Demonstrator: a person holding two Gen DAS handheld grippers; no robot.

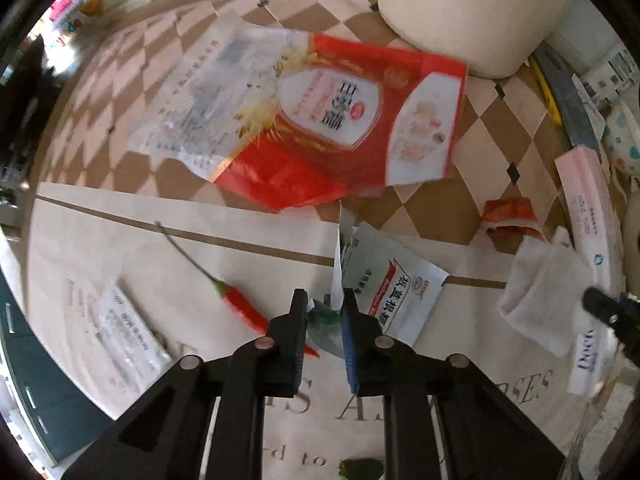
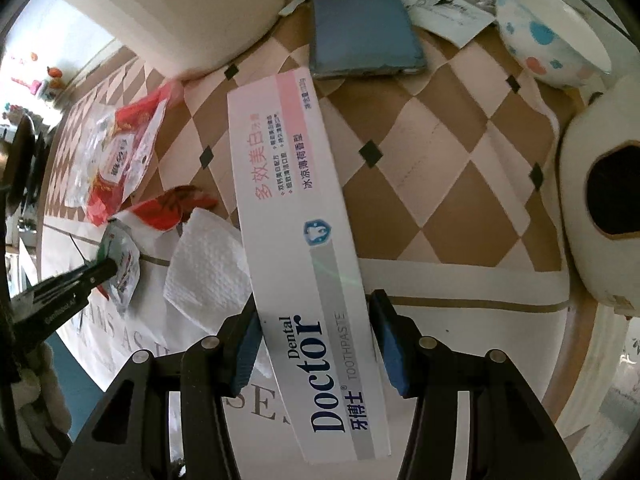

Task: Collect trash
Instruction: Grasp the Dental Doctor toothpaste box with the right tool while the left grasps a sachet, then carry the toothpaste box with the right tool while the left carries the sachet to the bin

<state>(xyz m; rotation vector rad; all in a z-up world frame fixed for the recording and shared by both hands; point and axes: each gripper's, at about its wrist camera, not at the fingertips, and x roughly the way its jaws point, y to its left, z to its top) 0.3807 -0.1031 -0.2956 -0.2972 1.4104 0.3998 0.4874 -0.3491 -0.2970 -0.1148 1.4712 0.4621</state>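
Observation:
My left gripper (image 1: 323, 307) is shut on a small white and green sachet (image 1: 394, 286), pinching its torn edge just above the table. A red chilli (image 1: 244, 312) lies just left of it. A large red and clear food bag (image 1: 320, 120) lies farther back. My right gripper (image 2: 314, 334) is open, its blue pads on either side of a white and pink toothpaste box (image 2: 296, 216); a small gap shows on the right side. A white tissue (image 2: 208, 268) lies left of the box. The left gripper also shows in the right wrist view (image 2: 100, 270).
A white cylinder (image 1: 472, 8) stands at the back. A blue phone (image 2: 360, 24), a dotted bowl (image 2: 556, 36), a toilet roll (image 2: 608, 208) and a small red wrapper (image 1: 508, 220) lie around. A paper leaflet (image 1: 124, 332) lies at the left.

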